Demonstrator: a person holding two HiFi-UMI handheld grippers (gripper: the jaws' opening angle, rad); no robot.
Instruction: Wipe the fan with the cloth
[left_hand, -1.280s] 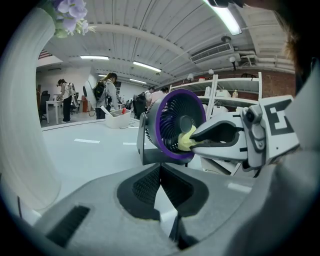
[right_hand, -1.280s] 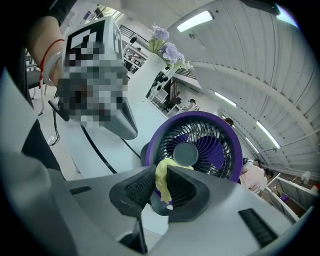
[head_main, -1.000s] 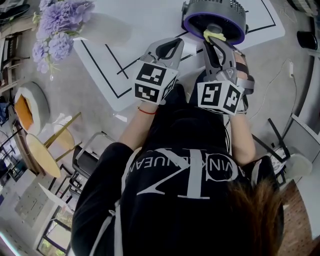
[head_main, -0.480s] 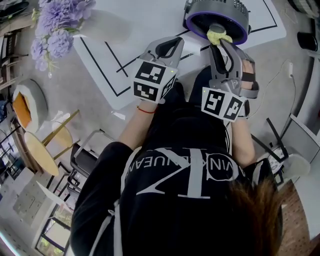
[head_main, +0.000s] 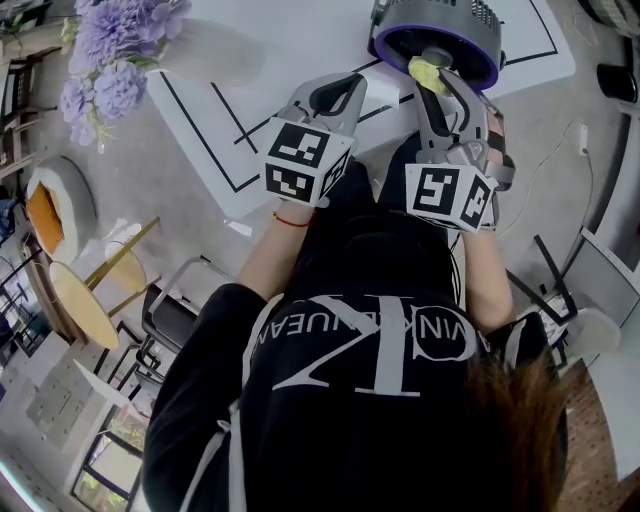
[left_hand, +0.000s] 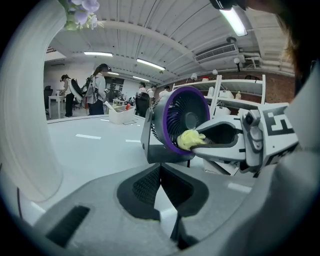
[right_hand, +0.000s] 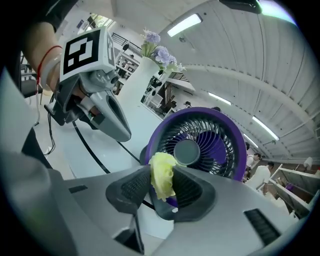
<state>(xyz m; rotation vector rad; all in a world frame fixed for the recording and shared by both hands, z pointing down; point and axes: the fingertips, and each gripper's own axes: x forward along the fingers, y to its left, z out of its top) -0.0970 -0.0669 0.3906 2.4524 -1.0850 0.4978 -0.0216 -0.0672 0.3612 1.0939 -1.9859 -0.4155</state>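
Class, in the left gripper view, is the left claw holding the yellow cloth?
No, the left claw is shut and empty; the right claw grips the cloth.

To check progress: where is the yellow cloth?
Head view, upper right: the yellow cloth sits in the right hand-held gripper, at the purple fan.

We are looking down on a white table (head_main: 290, 50) ruled in black, standing on a grey floor (head_main: 150, 200), with purple flowers (head_main: 115, 55) near its left corner. A round wooden side table (head_main: 78, 305) is standing further left. Strip lights (left_hand: 233, 20) are glowing under a ribbed white ceiling (left_hand: 165, 30), and we are seeing white shelving (left_hand: 240, 100) and people (left_hand: 97, 92) far behind.
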